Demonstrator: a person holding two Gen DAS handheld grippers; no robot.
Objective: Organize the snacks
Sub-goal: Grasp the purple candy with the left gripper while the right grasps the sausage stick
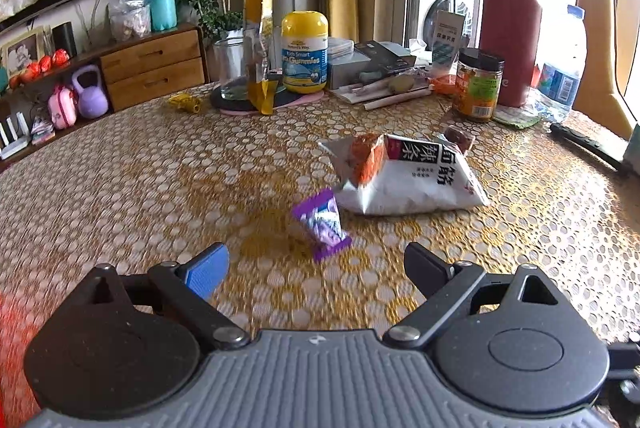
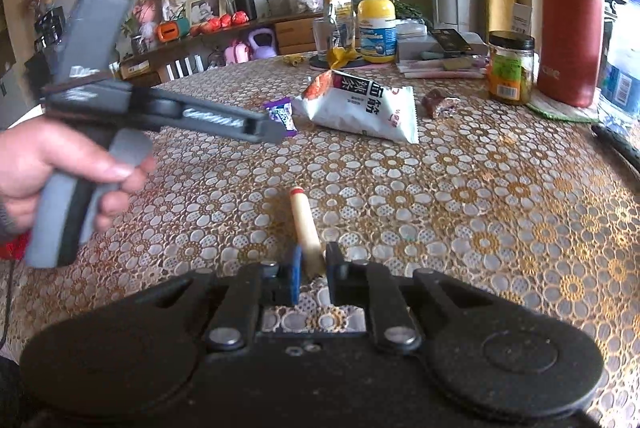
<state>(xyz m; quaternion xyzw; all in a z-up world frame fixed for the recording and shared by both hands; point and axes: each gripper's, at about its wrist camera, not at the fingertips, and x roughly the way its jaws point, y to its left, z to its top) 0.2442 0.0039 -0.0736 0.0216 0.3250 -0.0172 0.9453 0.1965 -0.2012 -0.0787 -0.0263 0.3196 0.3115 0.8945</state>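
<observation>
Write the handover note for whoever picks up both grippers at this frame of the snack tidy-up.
Left gripper: open, empty, aimed at the purple candy packet lying just ahead of its fingers.
Right gripper: shut on the cream snack stick, red-tipped end pointing away, above the tablecloth.
On the table: white spicy-strip bag past the purple packet; small dark wrapped snack to its right, near the glass jar.
Done: stick gripped. No collecting spot for the snacks is evident.
Left: place the stick, then gather the purple packet, the bag and the dark snack.
</observation>
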